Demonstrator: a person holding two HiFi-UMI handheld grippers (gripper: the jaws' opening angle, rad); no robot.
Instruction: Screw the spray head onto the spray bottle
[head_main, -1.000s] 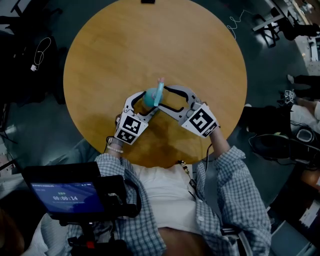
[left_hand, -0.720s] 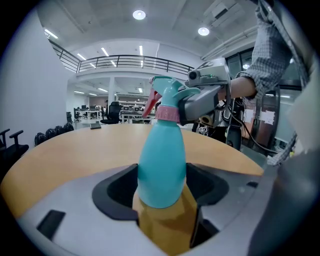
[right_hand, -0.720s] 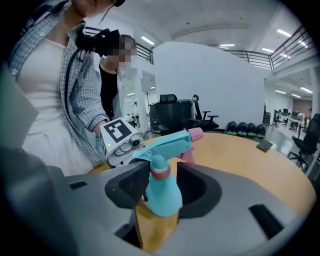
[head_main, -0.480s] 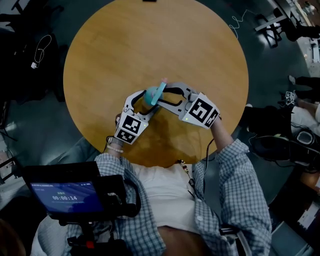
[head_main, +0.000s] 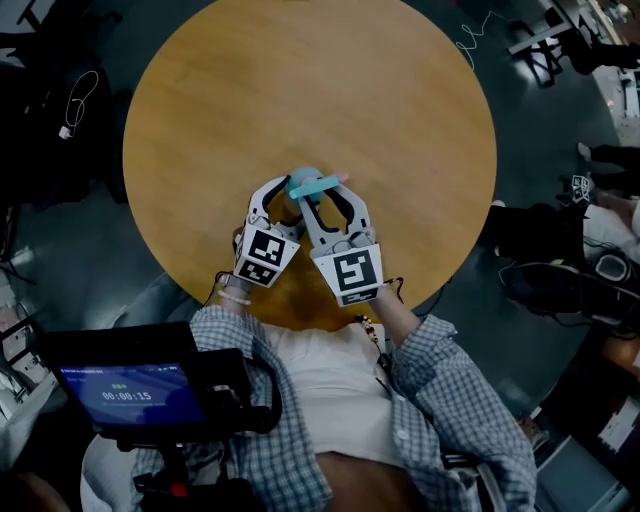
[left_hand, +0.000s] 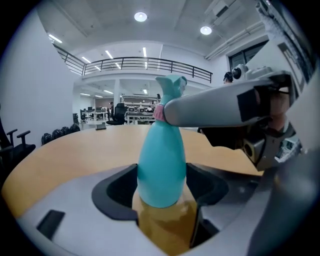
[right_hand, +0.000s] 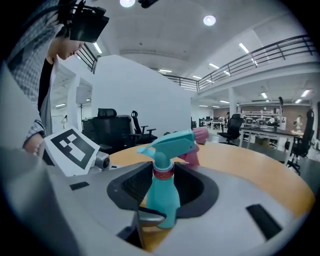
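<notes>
The left gripper (left_hand: 161, 186) is clenched on the lower body of a teal plastic spray bottle (left_hand: 161, 160), one dark pad against each flank; it holds as it did a second ago, its marker cube at the same spot in the head view; the right gripper (right_hand: 163, 174) grasps the bottle's neck at the red collar (right_hand: 163, 170) just beneath the teal spray head with a pink nozzle (right_hand: 174, 142); its jaws have just been closing, with that collar between them.

A second ago the right gripper (head_main: 325, 197) reached in from the right, its cube well off to that side; now it lies just beside the left gripper (head_main: 283, 203), both pointing away from the person, the cubes almost touching; the spray head (head_main: 318, 186) has turned with it, from pointing away across the table to lying crosswise, nozzle to the right.

The bottle (head_main: 300, 176) stands upright and seated under the spray head, over the near half of the round wooden table (head_main: 300, 80); whether its base rests on the wood I cannot tell; checked sleeves run back from both grippers.
</notes>
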